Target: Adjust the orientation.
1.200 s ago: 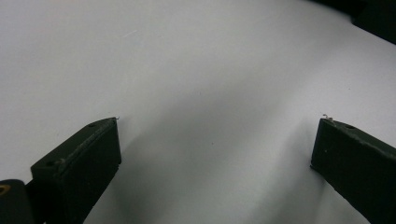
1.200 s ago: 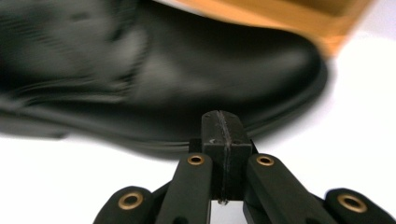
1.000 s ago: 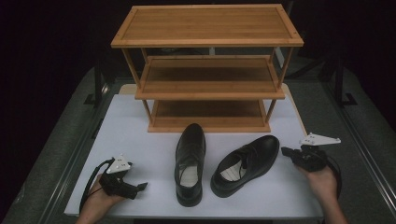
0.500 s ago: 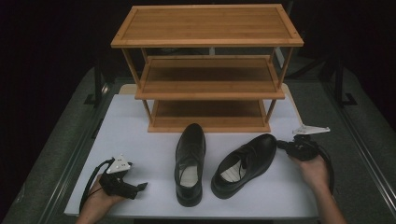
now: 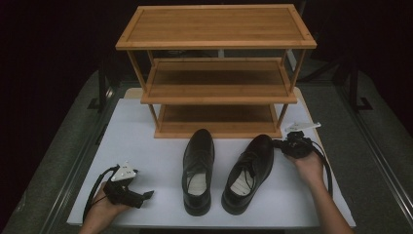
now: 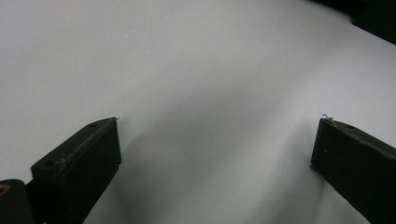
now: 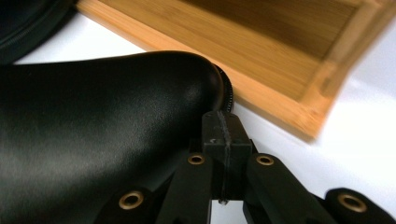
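Observation:
Two black leather dress shoes lie on the white board, toes toward the rack: the left shoe (image 5: 197,170) straight, the right shoe (image 5: 251,168) angled with its toe to the right. My right gripper (image 5: 278,144) is shut, with nothing between its jaws, and its tip is against the right side of that shoe's toe. In the right gripper view the closed jaws (image 7: 223,125) meet the glossy toe (image 7: 93,130) at its sole edge. My left gripper (image 5: 147,195) rests at the board's front left, open over bare white surface (image 6: 187,70).
A three-tier bamboo shoe rack (image 5: 216,73) stands at the back of the board; its bottom shelf (image 7: 261,51) lies just beyond the right shoe's toe. Grey table borders the white board (image 5: 146,126) on both sides. Black cables trail from both grippers.
My right hand has moved left to the right shoe's toe, and the toe has swung left, so the shoe lies closer to parallel with the other. The left hand has stayed still.

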